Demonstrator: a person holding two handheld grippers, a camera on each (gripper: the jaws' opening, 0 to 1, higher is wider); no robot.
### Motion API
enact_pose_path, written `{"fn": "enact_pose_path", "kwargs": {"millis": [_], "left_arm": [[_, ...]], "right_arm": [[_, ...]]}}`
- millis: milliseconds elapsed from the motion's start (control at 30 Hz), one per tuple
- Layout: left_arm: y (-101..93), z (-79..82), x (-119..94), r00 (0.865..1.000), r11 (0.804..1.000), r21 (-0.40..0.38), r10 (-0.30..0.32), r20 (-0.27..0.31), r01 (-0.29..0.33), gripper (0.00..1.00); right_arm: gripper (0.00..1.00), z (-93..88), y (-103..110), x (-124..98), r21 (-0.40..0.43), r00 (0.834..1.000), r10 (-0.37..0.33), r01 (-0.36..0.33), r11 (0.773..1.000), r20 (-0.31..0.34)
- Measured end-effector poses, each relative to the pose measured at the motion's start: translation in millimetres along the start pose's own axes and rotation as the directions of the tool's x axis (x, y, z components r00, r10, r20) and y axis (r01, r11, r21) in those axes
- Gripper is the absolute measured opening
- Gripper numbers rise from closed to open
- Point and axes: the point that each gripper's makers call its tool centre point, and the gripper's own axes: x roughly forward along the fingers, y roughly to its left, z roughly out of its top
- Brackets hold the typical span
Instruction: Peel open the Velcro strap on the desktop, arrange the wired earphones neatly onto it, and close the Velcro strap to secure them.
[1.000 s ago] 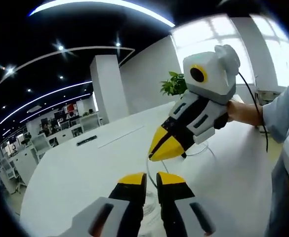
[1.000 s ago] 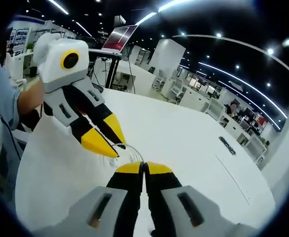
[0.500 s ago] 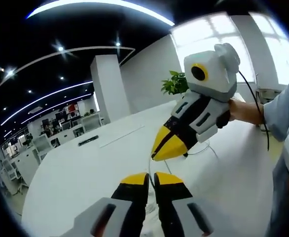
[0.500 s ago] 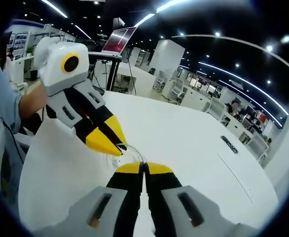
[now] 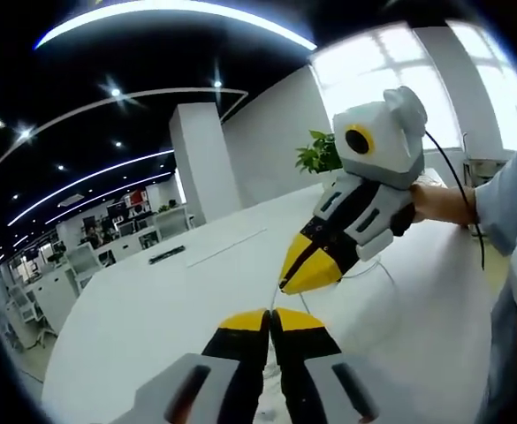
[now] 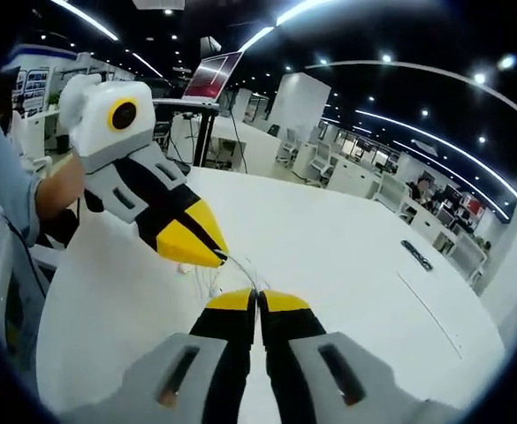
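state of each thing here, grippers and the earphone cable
left gripper: jaws shut, a thin bit of cable at the tips
right gripper: jaws shut, cable at the tips
earphone cable: white, loose loops on the table, not bundled
white table: flat, bears the cable

You're working in an open-plan office: rows of desks (image 5: 81, 265) and chairs, strip ceiling lights (image 6: 435, 124), a potted plant (image 5: 318, 152), and a wide white table (image 6: 329, 247).
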Motion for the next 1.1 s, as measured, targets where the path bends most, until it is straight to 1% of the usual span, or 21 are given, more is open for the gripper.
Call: {"fn": "enact_pose_path", "kwargs": {"millis": [133, 233, 300, 400, 567, 767, 867, 1000, 1100], "left_arm": [[-4.0, 5.5, -3, 0.999, 1.0, -0.005, -0.008, 0.031, 0.008, 0.06], [-6.2, 11.0, -5, 0.998, 1.0, 0.0, -0.009, 0.062, 0.009, 0.06], [-7.1, 14.3, -7, 0.997, 1.0, 0.01, -0.01, 0.079, 0.009, 0.06], [-7.4, 17.2, -9, 0.996, 1.0, 0.013, -0.013, 0.092, 0.012, 0.06], [-5.4, 18.3, -12, 0.995, 1.0, 0.009, -0.007, 0.104, 0.007, 0.06], [-1.5, 23.2, -20, 0.989, 1.0, -0.009, 0.01, 0.146, -0.008, 0.06], [1.5, 24.4, -22, 0.988, 1.0, -0.018, 0.016, 0.156, -0.014, 0.06], [8.2, 25.5, -26, 0.985, 0.999, -0.026, 0.04, 0.167, -0.037, 0.06], [14.6, 28.0, -32, 0.98, 0.997, -0.039, 0.066, 0.186, -0.059, 0.06]], "right_arm": [[0.05, 0.7, -3, 1, -0.017, 1.0, -0.02, 0.02, 1.0, 0.002], [0.05, -3.5, -8, 2, -0.053, 0.998, -0.054, 0.054, 0.997, -0.015], [0.04, -5.9, -9, 3, -0.056, 0.998, -0.062, 0.061, 0.997, -0.02], [0.04, -9.6, -12, 3, -0.035, 0.998, -0.062, 0.061, 0.998, -0.025], [0.04, -13.2, -18, 3, -0.016, 0.996, -0.081, 0.08, 0.997, -0.029], [0.04, -19.8, -28, -1, -0.002, 0.993, -0.108, 0.108, 0.994, -0.043], [0.04, -24.1, -35, -5, 0.009, 0.991, -0.128, 0.128, 0.992, -0.047], [0.04, -32.3, -41, -9, 0.026, 0.988, -0.142, 0.144, 0.989, -0.06], [0.04, -37.6, -45, -13, 0.035, 0.986, -0.151, 0.154, 0.988, -0.07]]}}
